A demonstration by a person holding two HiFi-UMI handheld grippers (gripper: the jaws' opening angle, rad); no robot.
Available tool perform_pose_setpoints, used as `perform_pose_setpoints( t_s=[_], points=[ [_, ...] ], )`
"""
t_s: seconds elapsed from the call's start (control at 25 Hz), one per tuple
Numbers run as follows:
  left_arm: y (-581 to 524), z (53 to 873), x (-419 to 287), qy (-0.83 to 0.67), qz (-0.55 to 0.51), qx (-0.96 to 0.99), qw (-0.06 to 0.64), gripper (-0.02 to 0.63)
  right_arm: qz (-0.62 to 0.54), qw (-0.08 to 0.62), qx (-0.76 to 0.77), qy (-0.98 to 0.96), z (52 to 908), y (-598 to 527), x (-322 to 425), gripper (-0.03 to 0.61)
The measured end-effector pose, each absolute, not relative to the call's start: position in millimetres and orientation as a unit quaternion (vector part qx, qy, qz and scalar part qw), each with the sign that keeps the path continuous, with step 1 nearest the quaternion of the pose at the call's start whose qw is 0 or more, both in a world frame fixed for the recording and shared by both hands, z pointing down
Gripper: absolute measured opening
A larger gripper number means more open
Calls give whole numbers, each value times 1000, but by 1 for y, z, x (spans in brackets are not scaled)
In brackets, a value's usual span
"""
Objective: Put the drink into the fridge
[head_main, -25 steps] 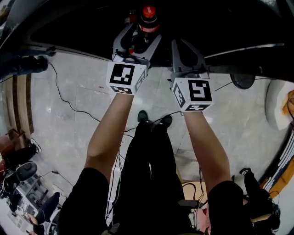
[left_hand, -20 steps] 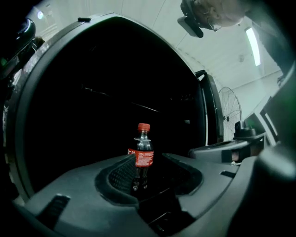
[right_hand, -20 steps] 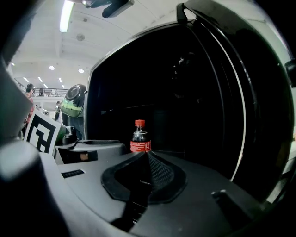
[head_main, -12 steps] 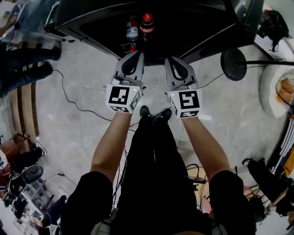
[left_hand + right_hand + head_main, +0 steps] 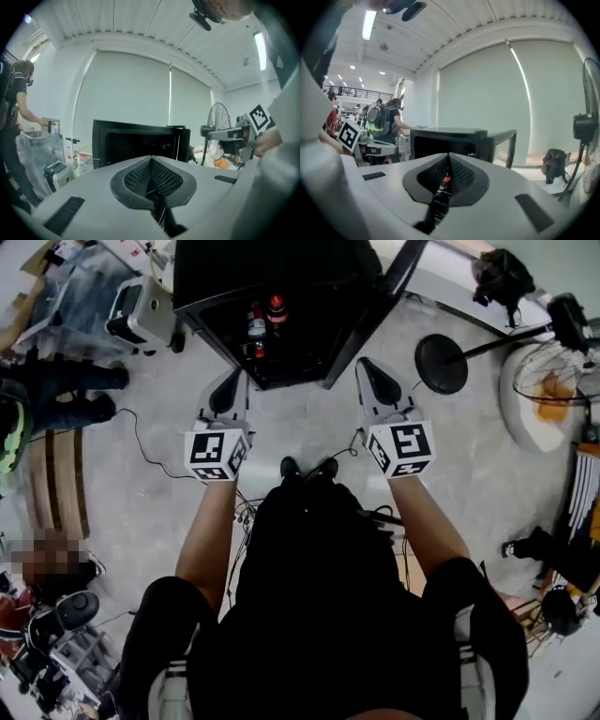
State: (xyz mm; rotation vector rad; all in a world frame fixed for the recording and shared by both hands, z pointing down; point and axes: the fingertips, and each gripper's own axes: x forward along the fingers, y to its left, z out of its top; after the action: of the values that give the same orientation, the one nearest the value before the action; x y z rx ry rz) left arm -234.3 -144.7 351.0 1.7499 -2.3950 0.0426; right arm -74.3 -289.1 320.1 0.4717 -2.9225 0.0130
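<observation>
The small black fridge (image 5: 272,277) stands on the floor ahead, its door (image 5: 375,310) swung open to the right. Inside stand a drink bottle with a red cap (image 5: 277,307) and a second bottle (image 5: 255,326) beside it. My left gripper (image 5: 228,388) hangs in front of the fridge, well back from the bottles, jaws shut with nothing between them. My right gripper (image 5: 372,373) is level with it near the door's edge, also shut and empty. The fridge (image 5: 136,145) shows beyond the closed left gripper (image 5: 151,164), and the fridge (image 5: 454,140) beyond the closed right gripper (image 5: 447,164).
A floor fan (image 5: 553,371) and a round stand base (image 5: 441,364) are to the right. A white appliance (image 5: 150,313) sits left of the fridge. A person (image 5: 56,395) stands at the left by a wooden bench (image 5: 56,484). Cables (image 5: 150,451) cross the floor.
My left gripper has let go of the red-capped bottle inside the fridge and shut. Both grippers have drawn back from the fridge, which now lies farther off.
</observation>
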Motion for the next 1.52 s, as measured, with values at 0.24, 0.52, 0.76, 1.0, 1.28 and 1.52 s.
perform_pose_setpoints(
  t_s=[0.24, 0.52, 0.76, 1.0, 1.28, 1.52],
  points=[
    [-93, 286, -244, -825, 5, 562, 61, 14, -16, 54, 199, -978, 242, -310, -4, 21],
    [-41, 239, -241, -840, 1, 541, 35, 14, 8, 8, 253, -967, 210, -324, 63, 21],
    [-22, 231, -243, -853, -8, 521, 24, 14, 1, 27, 256, -966, 229, -305, 66, 21],
    [-39, 245, -229, -845, -6, 533, 39, 14, 3, 38, 238, -970, 241, -296, 45, 21],
    [-63, 254, -220, -833, -14, 550, 57, 14, 29, 46, 231, -972, 250, -302, 45, 21],
    [-74, 263, -214, -821, -20, 565, 77, 14, 34, 58, 229, -971, 260, -301, 43, 21]
  ],
)
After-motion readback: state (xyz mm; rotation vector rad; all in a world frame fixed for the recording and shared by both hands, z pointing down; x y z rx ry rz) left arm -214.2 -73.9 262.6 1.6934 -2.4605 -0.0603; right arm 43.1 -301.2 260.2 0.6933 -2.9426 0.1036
